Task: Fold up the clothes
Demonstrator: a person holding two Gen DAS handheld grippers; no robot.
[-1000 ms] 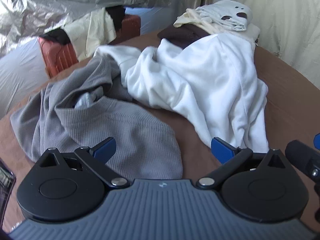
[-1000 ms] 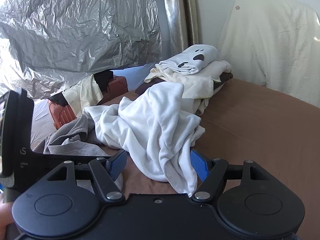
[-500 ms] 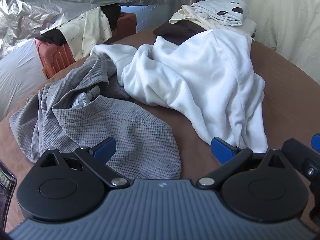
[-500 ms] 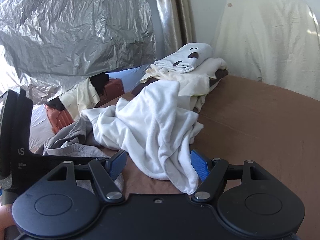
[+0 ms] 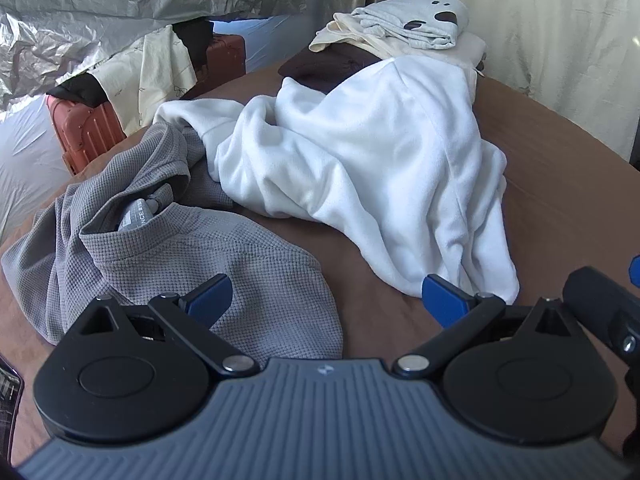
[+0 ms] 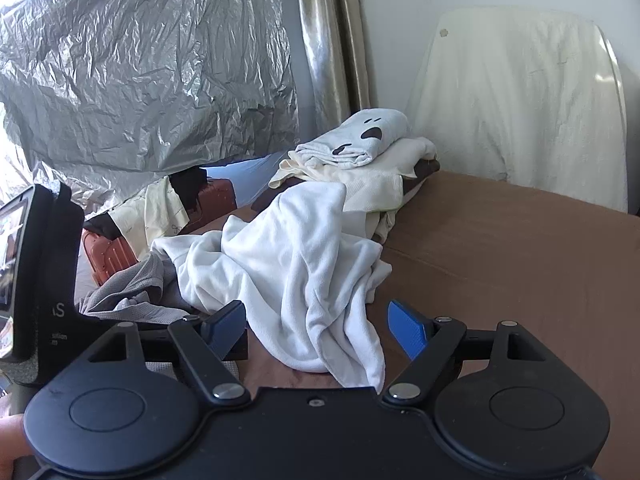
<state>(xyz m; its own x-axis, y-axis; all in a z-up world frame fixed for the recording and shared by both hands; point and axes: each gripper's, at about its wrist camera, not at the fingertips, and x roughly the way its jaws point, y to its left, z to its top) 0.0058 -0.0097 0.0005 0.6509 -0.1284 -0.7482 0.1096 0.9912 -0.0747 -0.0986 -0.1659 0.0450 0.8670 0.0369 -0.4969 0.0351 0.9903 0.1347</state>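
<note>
I hover both tools over the brown tabletop [image 5: 560,208]. The left tool [image 5: 326,300] gapes empty above the grey shirt [image 5: 224,264]; the right tool [image 6: 316,326] is opening around the white garment's [image 6: 304,272] hem at twelve o'clock, to pick it first.

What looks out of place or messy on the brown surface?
Two garments lie unfolded: a white garment heaped and draped up against the folded stack behind it, and a grey waffle-knit top crumpled beside it, its tag showing. Nothing looks spilled or damaged.
</note>
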